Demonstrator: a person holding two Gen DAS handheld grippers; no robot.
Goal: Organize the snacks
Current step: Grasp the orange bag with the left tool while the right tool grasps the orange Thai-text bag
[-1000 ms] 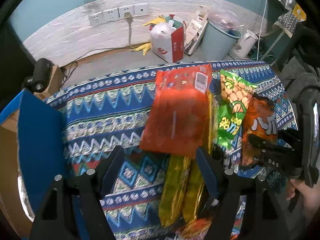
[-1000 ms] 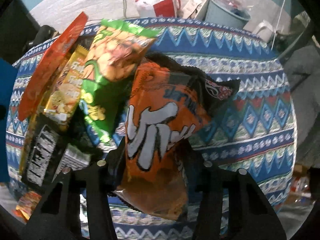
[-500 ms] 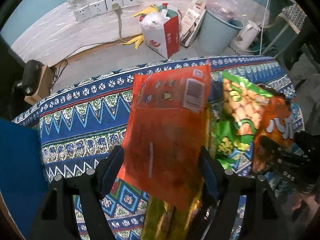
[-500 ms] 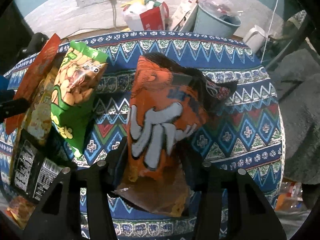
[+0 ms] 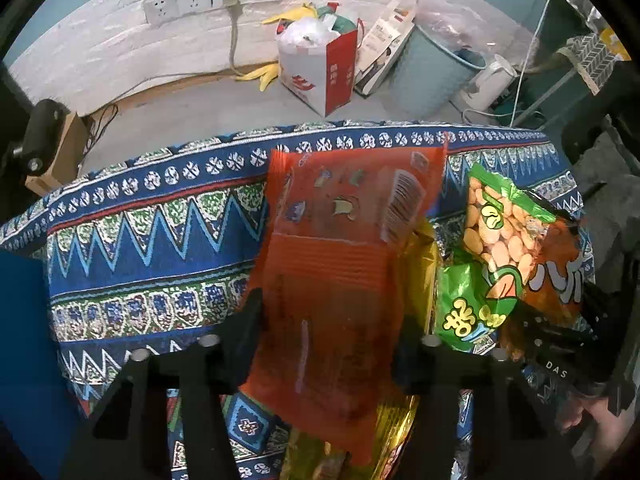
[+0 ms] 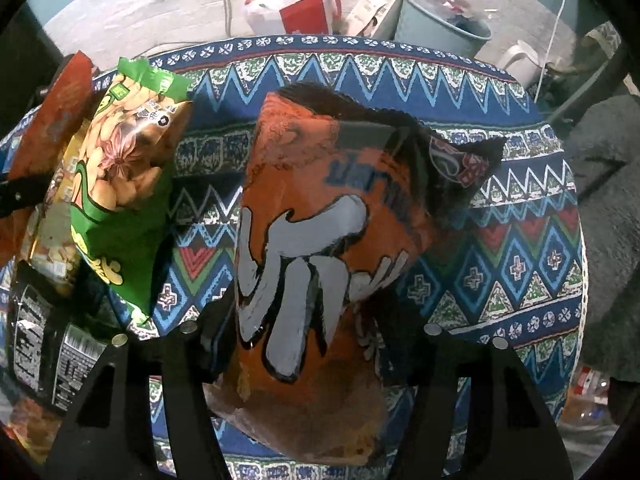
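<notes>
Since a second ago we have lifted both packets clear of the pile: the red packet point(image 5: 340, 280) sits clamped between our left gripper's point(image 5: 328, 332) fingers, the orange bag point(image 6: 320, 264) clamped in our right gripper point(image 6: 308, 332). The green bag point(image 6: 120, 184) lies left, on the cloth point(image 6: 500, 248).

A: Left tool point(image 5: 328, 344)?
B: Fingers clamped on a flat translucent red snack packet point(image 5: 340, 264).
A: Right tool point(image 6: 308, 344)?
B: Closed on a puffy orange-and-black crisp bag point(image 6: 320, 240), held upright.
</notes>
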